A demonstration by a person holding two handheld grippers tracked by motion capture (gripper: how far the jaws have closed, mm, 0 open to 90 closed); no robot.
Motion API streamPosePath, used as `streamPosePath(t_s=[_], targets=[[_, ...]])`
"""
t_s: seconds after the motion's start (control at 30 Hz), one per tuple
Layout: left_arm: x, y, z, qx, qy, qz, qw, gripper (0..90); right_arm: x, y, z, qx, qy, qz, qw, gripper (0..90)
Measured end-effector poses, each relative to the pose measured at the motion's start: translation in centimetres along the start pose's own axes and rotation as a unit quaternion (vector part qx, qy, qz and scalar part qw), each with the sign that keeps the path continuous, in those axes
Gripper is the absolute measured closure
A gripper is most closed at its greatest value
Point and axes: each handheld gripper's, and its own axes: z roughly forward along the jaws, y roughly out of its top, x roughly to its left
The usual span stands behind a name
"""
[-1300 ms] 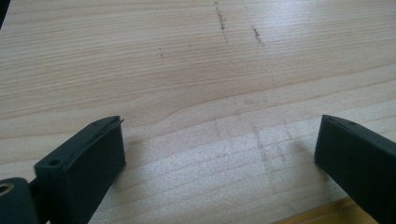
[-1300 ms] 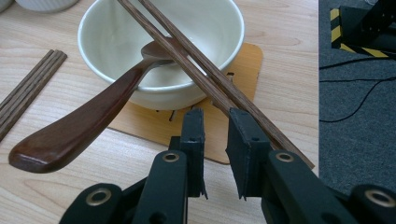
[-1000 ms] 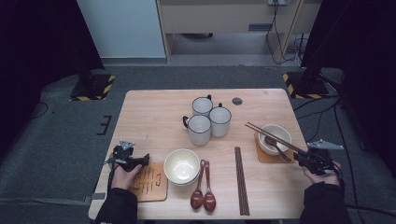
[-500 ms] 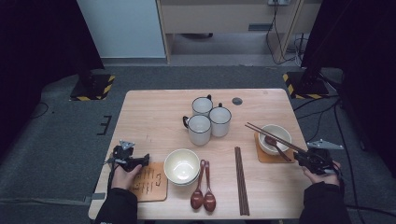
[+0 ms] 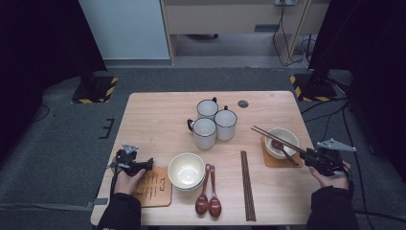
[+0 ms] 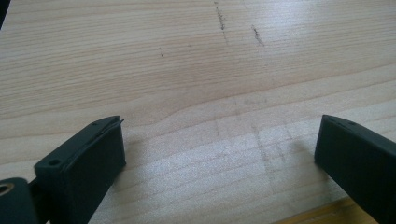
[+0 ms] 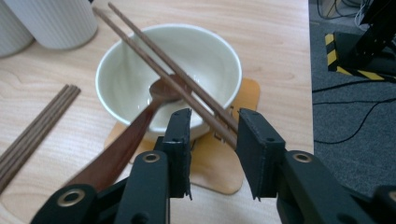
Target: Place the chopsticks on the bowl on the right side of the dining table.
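Note:
A pair of brown chopsticks (image 7: 173, 77) lies slanted across a white bowl (image 7: 201, 51) on a wooden coaster (image 7: 224, 172). Their near ends sit between the jaws of my right gripper (image 7: 212, 135), close to the right jaw. Those jaws have just been opening and stand apart, not pressing the chopsticks. A brown spoon (image 7: 135, 135) leans in the bowl, handle toward me. In the high view this gripper (image 5: 306, 154) is at the table's right edge. My left gripper (image 5: 146, 164) rests at the front left, its jaws (image 6: 219, 154) wide open over bare wood.
A second white bowl (image 5: 186, 170) stands at front centre beside an empty coaster (image 5: 153, 187). Two brown spoons (image 5: 208, 199) and another pair of chopsticks (image 5: 247, 184) lie near the front edge. Three white mugs (image 5: 210, 122) cluster mid-table.

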Motion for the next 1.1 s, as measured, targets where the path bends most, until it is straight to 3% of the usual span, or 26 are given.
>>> streamPosePath(t_s=[0.47,0.73,0.87,0.97,1.1], targets=[[0.0,0.0,0.0,0.000,0.000,0.000,1.0000,0.7,-0.2,2.0,0.9,-0.027,-0.013,0.012,0.9995,39.4],[0.0,0.0,0.0,0.000,0.000,0.000,1.0000,0.7,0.0,2.9,2.4,-0.022,-0.026,0.008,0.9994,28.7],[0.0,0.0,0.0,0.000,0.000,0.000,1.0000,0.7,0.1,3.2,3.1,-0.020,-0.035,0.013,0.9991,28.5],[0.0,0.0,0.0,0.000,0.000,0.000,1.0000,0.7,0.1,3.4,3.6,-0.024,-0.029,0.025,0.9990,28.8],[0.0,0.0,0.0,0.000,0.000,0.000,1.0000,0.7,0.1,3.6,4.3,-0.016,-0.029,0.019,0.9993,28.4]])
